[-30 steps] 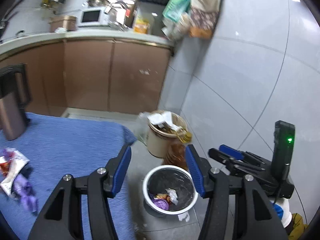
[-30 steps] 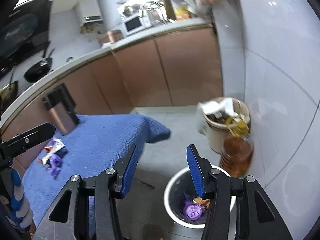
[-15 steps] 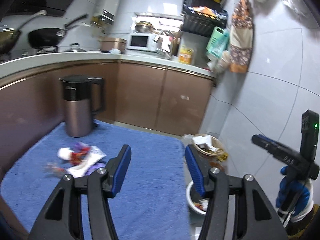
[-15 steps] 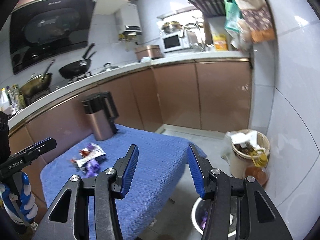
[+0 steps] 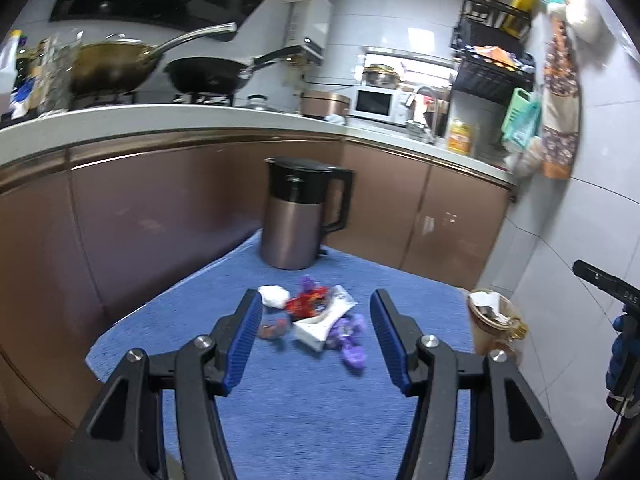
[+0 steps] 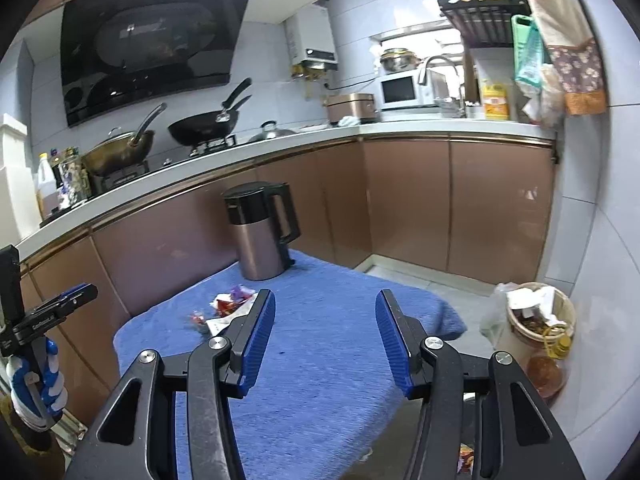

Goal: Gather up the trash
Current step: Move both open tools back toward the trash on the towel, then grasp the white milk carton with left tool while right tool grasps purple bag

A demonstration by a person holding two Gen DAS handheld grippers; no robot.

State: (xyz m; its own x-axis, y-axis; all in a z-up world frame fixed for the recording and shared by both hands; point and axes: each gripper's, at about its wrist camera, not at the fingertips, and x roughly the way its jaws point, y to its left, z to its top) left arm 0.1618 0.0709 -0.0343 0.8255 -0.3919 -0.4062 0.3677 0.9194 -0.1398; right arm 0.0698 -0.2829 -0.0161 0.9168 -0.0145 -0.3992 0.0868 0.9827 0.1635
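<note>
A small pile of trash lies on the blue cloth-covered table (image 5: 304,412): a white crumpled tissue (image 5: 273,295), a red wrapper (image 5: 306,304), a white packet (image 5: 322,322) and a purple wrapper (image 5: 351,342). My left gripper (image 5: 316,298) is open, hovering short of the pile, with nothing between its blue pads. My right gripper (image 6: 326,298) is open and empty too, above the table's right part. From there the trash pile (image 6: 228,306) sits left of its left finger. The left gripper (image 6: 52,308) shows at that view's left edge, held by a gloved hand (image 6: 36,384).
A brown kettle (image 5: 298,216) stands on the table just behind the trash. A beige bucket (image 6: 540,316) stuffed with rubbish and an oil bottle (image 6: 546,368) stand on the floor by the tiled wall. Brown cabinets and a counter with pans run behind the table.
Both views have swung up from the white floor bin to the table. The left gripper has moved left until the trash pile sits between its fingers' line. Both stayed open and empty.
</note>
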